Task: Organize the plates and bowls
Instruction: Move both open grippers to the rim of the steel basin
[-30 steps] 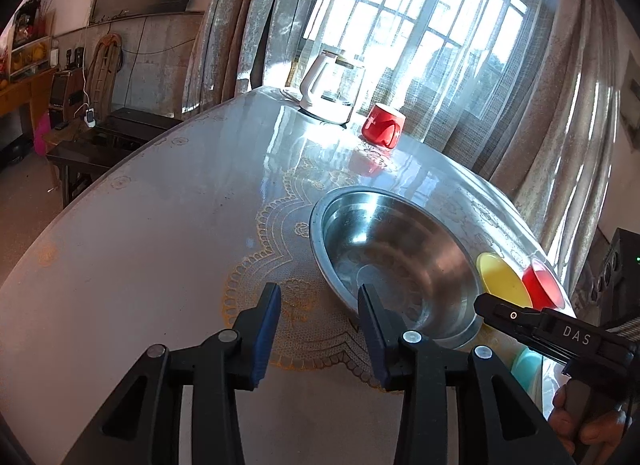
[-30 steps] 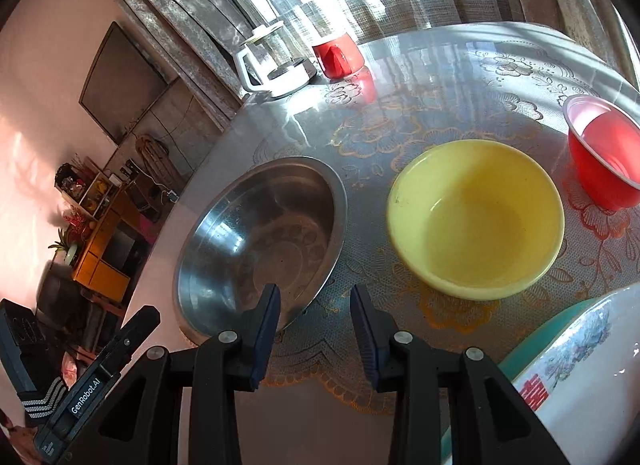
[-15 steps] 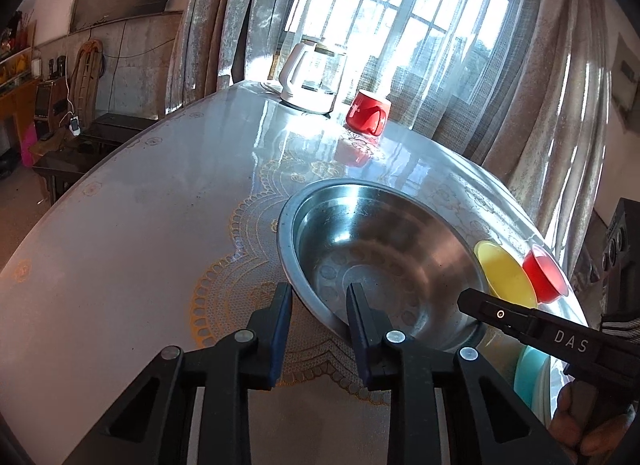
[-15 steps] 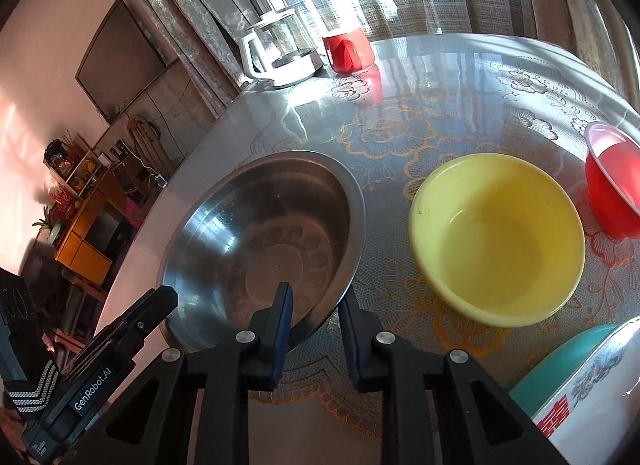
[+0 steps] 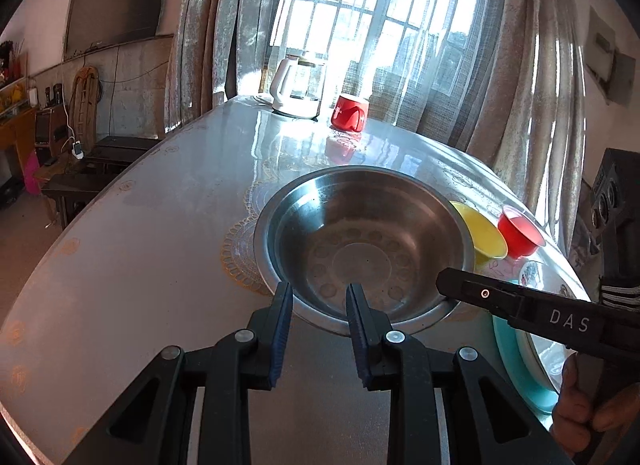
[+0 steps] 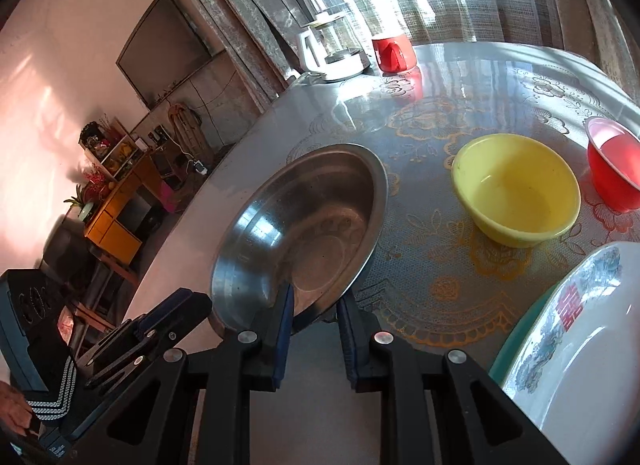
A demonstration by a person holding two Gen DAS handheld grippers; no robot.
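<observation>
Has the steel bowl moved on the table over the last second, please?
Yes. In the right wrist view the steel bowl has tipped, its near rim raised off the table, away from the yellow bowl.

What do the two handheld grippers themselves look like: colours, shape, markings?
Both the left gripper and the right gripper are black plastic with blue ribbed pads and round silver pivot screws. The right gripper's side reads "DAS". A black cuff with white stripes shows.

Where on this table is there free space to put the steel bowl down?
The widest bare patch of table lies left of the steel bowl, out to the table edge. A smaller gap lies between the bowl and the kettle and red mug. Right of it is crowded: yellow bowl, red bowl, white plate.
</observation>
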